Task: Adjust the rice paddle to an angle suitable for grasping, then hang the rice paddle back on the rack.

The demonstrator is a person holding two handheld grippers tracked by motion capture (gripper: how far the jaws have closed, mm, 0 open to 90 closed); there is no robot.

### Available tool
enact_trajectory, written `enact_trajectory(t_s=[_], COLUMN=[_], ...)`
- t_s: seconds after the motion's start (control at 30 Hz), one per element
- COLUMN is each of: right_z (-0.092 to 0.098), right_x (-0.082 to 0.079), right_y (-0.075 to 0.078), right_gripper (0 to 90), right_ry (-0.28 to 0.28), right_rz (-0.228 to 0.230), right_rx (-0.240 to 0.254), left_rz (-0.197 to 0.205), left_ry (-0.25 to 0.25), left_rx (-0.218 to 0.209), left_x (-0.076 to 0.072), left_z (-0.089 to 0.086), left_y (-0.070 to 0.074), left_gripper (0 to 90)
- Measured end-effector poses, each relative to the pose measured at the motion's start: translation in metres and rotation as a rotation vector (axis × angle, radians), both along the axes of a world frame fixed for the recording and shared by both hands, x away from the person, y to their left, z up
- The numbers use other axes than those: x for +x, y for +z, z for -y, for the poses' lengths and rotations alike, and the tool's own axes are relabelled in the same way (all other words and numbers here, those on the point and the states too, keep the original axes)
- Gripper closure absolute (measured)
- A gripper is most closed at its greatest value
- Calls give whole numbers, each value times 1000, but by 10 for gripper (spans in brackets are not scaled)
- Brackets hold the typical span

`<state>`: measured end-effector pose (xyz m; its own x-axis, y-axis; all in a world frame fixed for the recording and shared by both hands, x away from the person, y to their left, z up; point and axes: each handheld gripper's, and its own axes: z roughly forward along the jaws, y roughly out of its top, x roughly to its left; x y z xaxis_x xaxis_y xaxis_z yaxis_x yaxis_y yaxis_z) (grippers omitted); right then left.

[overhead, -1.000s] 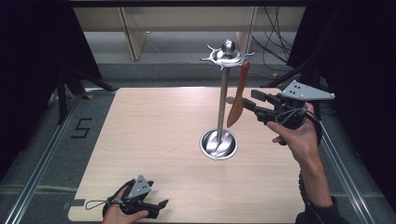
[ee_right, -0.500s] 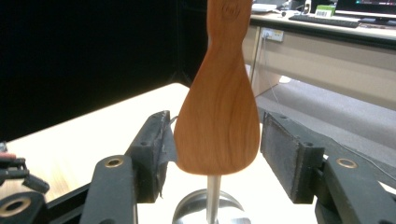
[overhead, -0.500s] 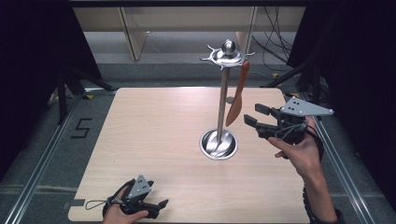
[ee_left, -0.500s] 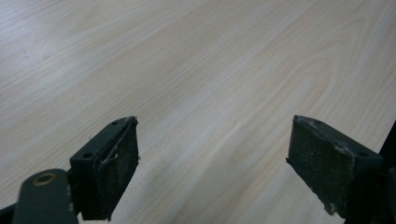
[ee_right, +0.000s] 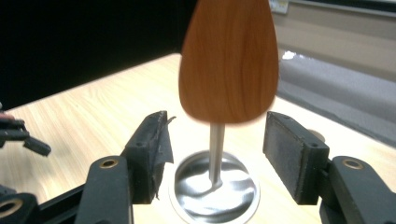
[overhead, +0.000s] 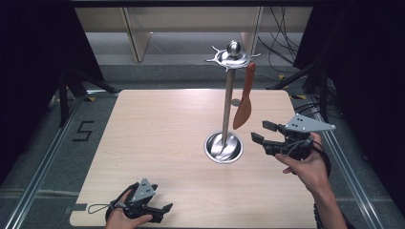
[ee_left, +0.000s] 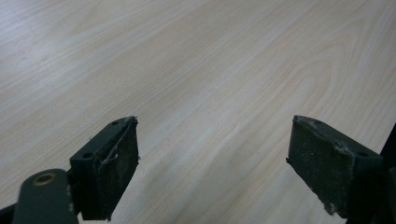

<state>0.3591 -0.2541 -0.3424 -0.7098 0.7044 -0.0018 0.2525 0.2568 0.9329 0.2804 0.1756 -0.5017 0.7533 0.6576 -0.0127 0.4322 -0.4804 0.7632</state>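
Currently the left gripper [overhead: 165, 208] is resting at the near table [overhead: 157, 133] edge, jaws standing wide, nothing between them. Right gripper [overhead: 261, 132] is sitting released just right of the stand's base [overhead: 223, 147], its jaws having just been opening, gap empty. Farther back, the wooden spatula [overhead: 244, 102] is hanging from the metal stand [overhead: 229, 102].

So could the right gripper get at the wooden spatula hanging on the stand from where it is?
Probably yes. The right gripper stands open just below and beside the wooden spatula, which hangs free from the stand. Nothing lies between them; in the right gripper view the blade hangs just above the open jaws.
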Motion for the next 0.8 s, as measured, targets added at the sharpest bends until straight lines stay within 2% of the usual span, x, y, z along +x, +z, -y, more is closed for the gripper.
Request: enact_trajectory(t_s=[0.03,0.1,0.13,0.23,0.27,0.3,0.33,0.43,0.6,0.7,0.73,0.77,0.8], right_z=[0,1,2,5,5,7,6,6,7,6,6,6,5], right_x=[-1,-1,-2,-3,-3,-3,-3,-7,-9,-10,-10,-10,-13], right_y=[-3,-7,-13,-20,-23,-25,-28,-34,-42,-46,-48,-48,-49], right_gripper=[414,414,414,414,414,414,414,408,388,386,385,385,384], right_ry=[-11,-16,-14,-9,-5,-6,-15,-3,-1,-1,-3,-3,2], right_rz=[-20,-14,-48,-66,-69,-61,-60,-107,-136,-136,-131,-131,-155], right_rx=[-1,-2,-12,-35,-30,-42,-27,-53,-67,-60,-71,-71,-71], left_rz=[0,-4,-3,-3,-5,-5,-4,-3,-5,-2,-22,-22,-22], left_ry=[0,1,2,2,6,6,4,4,3,2,12,12,13], left_rx=[0,-3,-2,-3,-7,-7,-4,-3,-2,-12,-17,-17,-15], left_x=[0,0,0,0,0,0,1,1,0,0,-2,-2,-2], left_z=[0,0,1,1,1,1,0,1,1,1,2,2,2], left_y=[0,0,0,0,0,0,0,0,0,-1,0,0,-1], left_gripper=[158,158,158,158,158,158,158,158,158,158,158,158,158])
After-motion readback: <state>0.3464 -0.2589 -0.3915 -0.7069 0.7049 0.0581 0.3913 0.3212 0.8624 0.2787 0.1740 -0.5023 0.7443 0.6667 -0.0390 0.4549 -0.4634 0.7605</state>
